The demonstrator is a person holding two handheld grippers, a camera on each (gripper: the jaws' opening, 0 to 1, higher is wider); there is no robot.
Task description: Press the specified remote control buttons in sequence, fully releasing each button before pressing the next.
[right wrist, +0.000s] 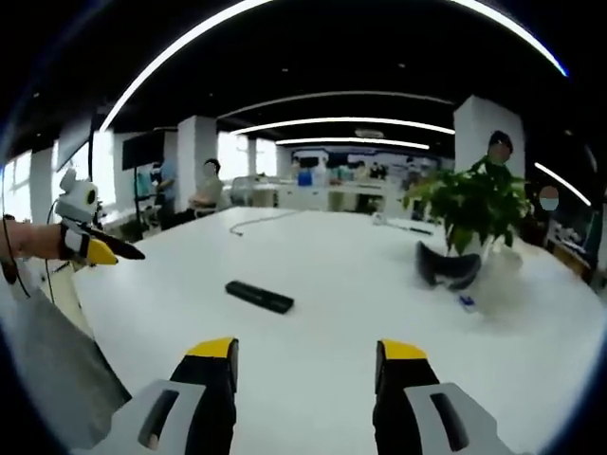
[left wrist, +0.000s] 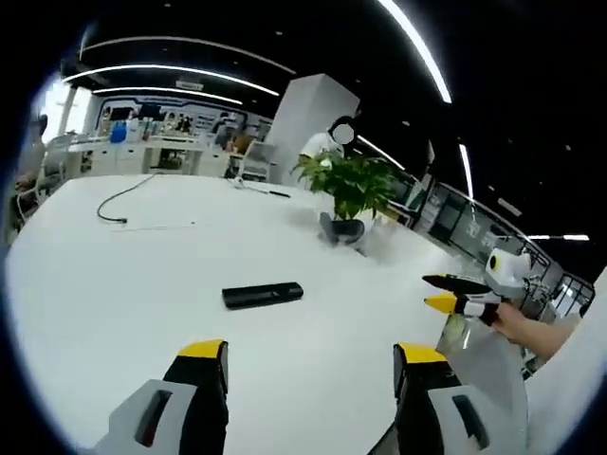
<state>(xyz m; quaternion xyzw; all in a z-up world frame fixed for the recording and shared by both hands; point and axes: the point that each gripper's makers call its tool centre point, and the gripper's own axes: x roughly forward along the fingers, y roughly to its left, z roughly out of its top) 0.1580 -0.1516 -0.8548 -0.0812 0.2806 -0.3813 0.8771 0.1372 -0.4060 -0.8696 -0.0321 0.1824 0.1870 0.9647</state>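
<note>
— Where the white worktop (left wrist: 114, 303) spreads out, what lies on it?
— Black remote control (left wrist: 263, 295), flat, out in the open, well ahead of the left gripper (left wrist: 311, 365). Seen again in the right gripper view (right wrist: 259, 297), ahead and a little left of the right gripper (right wrist: 306, 360).
— Anything else on the surface?
— Potted plant (left wrist: 349, 185) farther back, dark pot near the far edge; thin cable (left wrist: 128, 194) trailing across the far left part. Small blue item (right wrist: 465, 302) beside the pot in the right gripper view.
— And the fingers?
— Left fingers (left wrist: 204, 355) spread wide, holding nothing. Right fingers (right wrist: 213, 353) likewise apart and bare, both above the worktop.
— The room?
— Open office: dark ceiling with long curved light strips (right wrist: 341, 121), white pillars (right wrist: 194, 152), desks and seated people at the back.
</note>
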